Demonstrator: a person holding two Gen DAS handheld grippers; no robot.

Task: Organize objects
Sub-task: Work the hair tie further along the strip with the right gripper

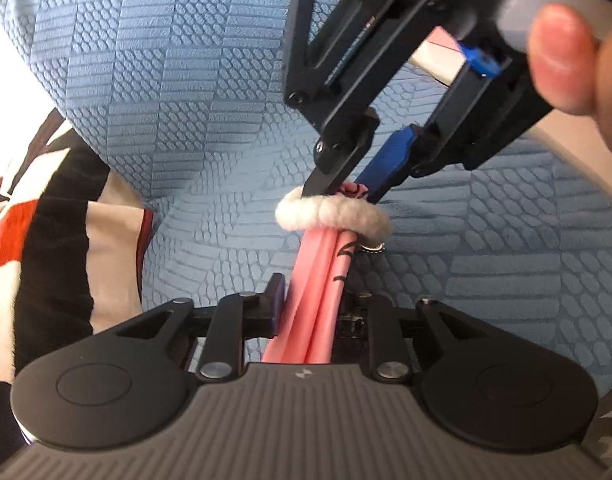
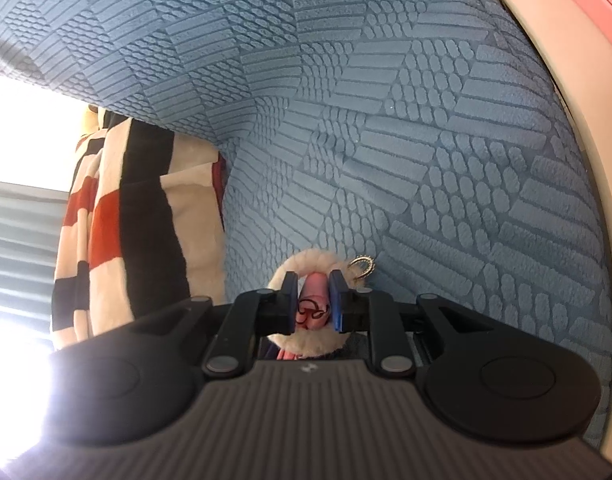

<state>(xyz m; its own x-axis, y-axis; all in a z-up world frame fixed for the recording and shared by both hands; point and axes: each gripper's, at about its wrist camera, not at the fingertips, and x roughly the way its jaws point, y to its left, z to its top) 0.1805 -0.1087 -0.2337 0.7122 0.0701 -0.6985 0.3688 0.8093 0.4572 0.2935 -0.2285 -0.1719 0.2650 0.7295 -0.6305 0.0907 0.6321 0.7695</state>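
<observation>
A pink rolled band with black print (image 1: 319,280) runs forward out of my left gripper (image 1: 311,304), which is shut on it. A white fluffy scrunchie (image 1: 331,216) with a small metal charm (image 1: 371,247) rings the band. My right gripper (image 1: 337,190) comes in from the upper right, its fingers inside the scrunchie on either side of the band's end. In the right wrist view the right gripper (image 2: 313,300) brackets the pink band end (image 2: 314,304), with the scrunchie (image 2: 306,340) around the fingers and the charm (image 2: 361,268) at its right.
Blue textured fabric (image 1: 186,100) covers the surface beneath and behind. A cream, black and red striped blanket (image 1: 34,220) lies at the left; it also shows in the right wrist view (image 2: 126,220). A cream and pink edge (image 2: 565,60) borders the right.
</observation>
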